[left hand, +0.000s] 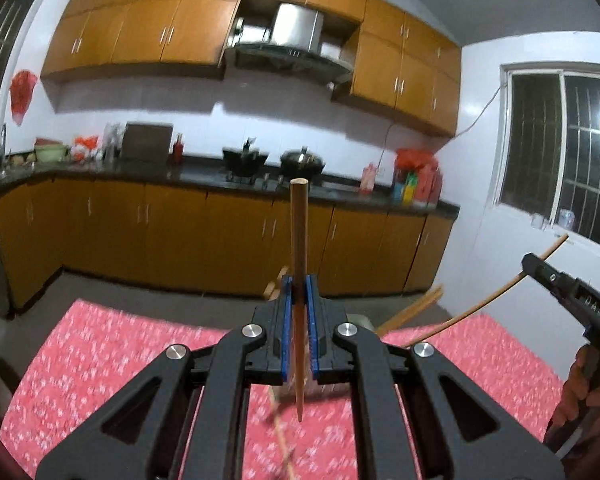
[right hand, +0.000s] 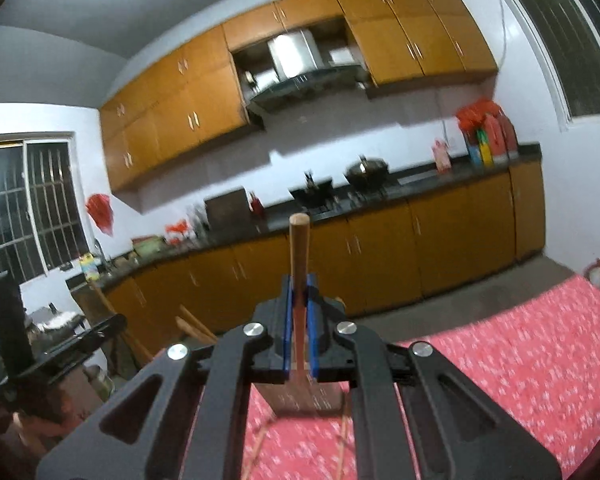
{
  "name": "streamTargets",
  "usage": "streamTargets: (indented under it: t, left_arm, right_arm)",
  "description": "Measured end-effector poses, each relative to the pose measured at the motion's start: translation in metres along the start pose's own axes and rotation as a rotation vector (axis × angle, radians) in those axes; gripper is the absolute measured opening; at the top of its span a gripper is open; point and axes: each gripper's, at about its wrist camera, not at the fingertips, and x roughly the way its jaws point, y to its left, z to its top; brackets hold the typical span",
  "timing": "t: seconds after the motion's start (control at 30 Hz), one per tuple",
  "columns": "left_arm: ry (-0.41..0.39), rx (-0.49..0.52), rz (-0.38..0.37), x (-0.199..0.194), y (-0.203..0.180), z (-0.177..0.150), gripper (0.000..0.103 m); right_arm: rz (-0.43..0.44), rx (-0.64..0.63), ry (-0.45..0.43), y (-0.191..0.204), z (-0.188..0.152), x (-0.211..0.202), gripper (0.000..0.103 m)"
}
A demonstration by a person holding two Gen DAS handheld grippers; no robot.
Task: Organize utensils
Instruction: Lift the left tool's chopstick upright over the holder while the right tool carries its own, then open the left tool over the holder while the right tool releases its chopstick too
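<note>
My left gripper (left hand: 299, 292) is shut on a wooden chopstick (left hand: 299, 232) that stands upright between its blue pads, thick end up and pointed tip down over the red patterned tablecloth (left hand: 100, 352). My right gripper (right hand: 299, 296) is shut on a second wooden chopstick (right hand: 299, 248), also upright. In the left wrist view the right gripper (left hand: 540, 270) shows at the right edge with its chopstick (left hand: 480, 308) slanting across. More chopsticks (right hand: 342, 440) lie blurred on the cloth below. A blurred brownish box shape (right hand: 300, 398) sits under the right gripper.
A hand (left hand: 588, 392) holds the right tool. Wooden chair parts (left hand: 414, 308) rise past the table's far edge. Beyond are orange cabinets (left hand: 180, 232), a dark counter with woks (left hand: 302, 162), and a barred window (left hand: 560, 152). The left tool (right hand: 60, 344) is dark at the left.
</note>
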Motion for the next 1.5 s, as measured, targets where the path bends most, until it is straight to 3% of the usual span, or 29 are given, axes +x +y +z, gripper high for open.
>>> streamTargets:
  t: [0.23, 0.37, 0.73, 0.83, 1.0, 1.13, 1.3, 1.4, 1.5]
  left_arm:
    - [-0.151, -0.018, 0.045, 0.021, -0.017, 0.034, 0.008]
    - [-0.181, -0.028, 0.075, 0.039, -0.02, 0.032, 0.008]
    - [-0.069, -0.068, 0.07, 0.088, -0.012, -0.002, 0.008]
    - [-0.056, -0.082, 0.069, 0.089, -0.006, -0.004, 0.008]
    - [-0.059, -0.09, 0.059, 0.08, -0.002, -0.001, 0.009]
    - [-0.081, -0.104, 0.056, 0.067, 0.001, 0.004, 0.025]
    - [-0.091, -0.123, 0.058, 0.039, 0.009, 0.004, 0.025]
    - [-0.069, -0.125, 0.079, 0.024, 0.018, -0.009, 0.025]
    - [0.001, -0.109, 0.122, 0.018, 0.027, -0.035, 0.025]
  right_arm:
    - [-0.028, -0.037, 0.003, 0.011, 0.007, 0.035, 0.008]
    - [-0.039, -0.039, 0.049, 0.006, 0.002, 0.062, 0.008]
    - [-0.019, -0.029, 0.167, 0.006, -0.02, 0.106, 0.011]
    - [-0.019, -0.036, 0.165, 0.008, -0.023, 0.106, 0.028]
    - [-0.019, -0.031, 0.157, 0.011, -0.021, 0.101, 0.029]
    - [-0.027, -0.032, 0.125, 0.01, -0.015, 0.084, 0.029]
    - [-0.066, -0.012, 0.101, -0.005, -0.016, 0.057, 0.03]
    - [-0.121, -0.005, 0.129, -0.02, -0.033, 0.044, 0.033]
    - [-0.18, 0.017, 0.239, -0.042, -0.069, 0.048, 0.034]
